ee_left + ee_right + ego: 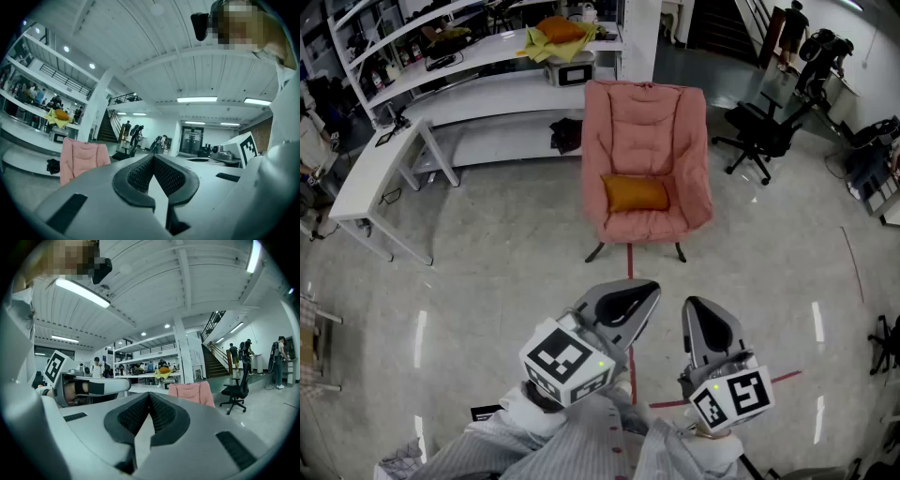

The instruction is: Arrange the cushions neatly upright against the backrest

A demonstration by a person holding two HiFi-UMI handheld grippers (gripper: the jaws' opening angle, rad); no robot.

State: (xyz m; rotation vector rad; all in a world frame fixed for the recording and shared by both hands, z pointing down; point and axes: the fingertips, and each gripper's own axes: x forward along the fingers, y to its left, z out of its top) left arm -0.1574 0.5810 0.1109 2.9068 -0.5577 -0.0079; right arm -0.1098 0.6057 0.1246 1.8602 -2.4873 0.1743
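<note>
Glossy pale floor (pixel 506 253) fills a wide open workroom, with a red tape line (pixel 630 262) running across it toward the chair. Along the far side curves a long white counter (pixel 487 94) with shelves above it, and a white table (pixel 380 173) stands off its left end. A staircase (pixel 213 364) rises at the back, and a few people stand near it.

A pink armchair (pixel 645 122) stands in the middle of the floor, facing the person, its padded backrest tall and its dark legs showing under the seat. To its right is a black office chair (pixel 764 136), well apart from it.

Near the bottom of the head view the person, in pale striped sleeves (pixel 572 441), holds both tools level and side by side, far short of the armchair. The left gripper (pixel 623 305) is clenched with nothing in it: its own view shows the ribbed pads (pixel 140 173) meeting at the tips. The right gripper (pixel 705 323) is likewise closed and empty, its pads (pixel 161 414) pressed together.

One orange cushion (pixel 636 193) sits on the armchair's seat at the foot of the backrest, lengthwise across the seat; whether it stands up or lies flat cannot be told from above.

On the counter behind lie a yellow cloth (pixel 561 36) with an orange bundle on it and a small boxy appliance (pixel 570 71); a dark bundle (pixel 566 134) rests on the lower shelf.
</note>
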